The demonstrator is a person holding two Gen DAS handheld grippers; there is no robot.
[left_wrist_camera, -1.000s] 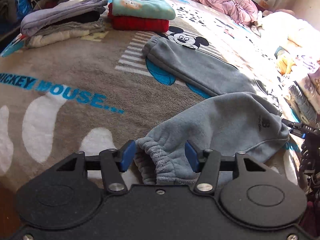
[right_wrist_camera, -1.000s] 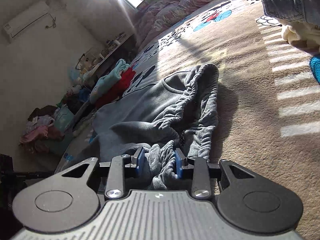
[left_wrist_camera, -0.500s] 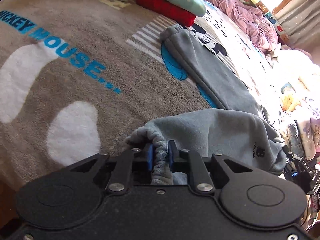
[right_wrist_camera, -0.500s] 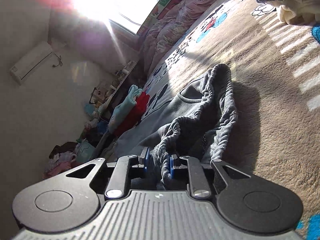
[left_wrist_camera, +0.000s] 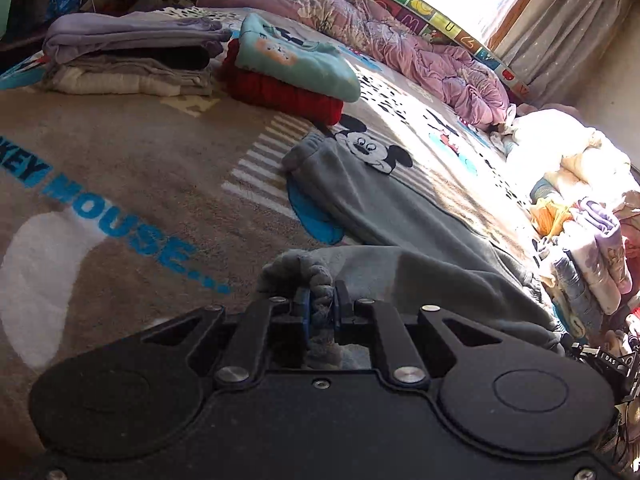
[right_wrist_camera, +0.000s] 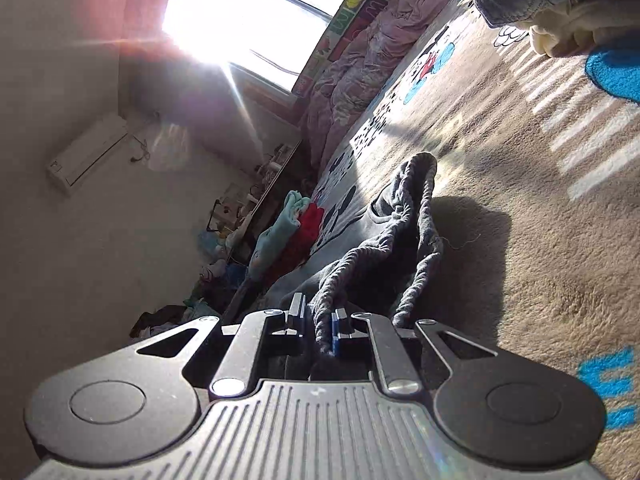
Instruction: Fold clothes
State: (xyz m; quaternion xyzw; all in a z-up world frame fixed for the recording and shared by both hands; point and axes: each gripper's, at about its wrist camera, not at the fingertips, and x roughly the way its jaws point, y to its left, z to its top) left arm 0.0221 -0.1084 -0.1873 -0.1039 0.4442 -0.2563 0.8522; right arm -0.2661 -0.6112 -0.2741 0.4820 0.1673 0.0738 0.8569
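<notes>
My left tongs (left_wrist_camera: 322, 307) are clamped on the ribbed cuff of the grey sweatpants (left_wrist_camera: 400, 216), which lie across the Mickey Mouse blanket (left_wrist_camera: 120, 168) on the bed, one leg running toward one o'clock in the left view. My right tongs (right_wrist_camera: 320, 320) are closing, their pads already pinching the gathered waistband. Two folded piles (left_wrist_camera: 224, 64) sit at eleven o'clock, well apart from the pants.
</notes>
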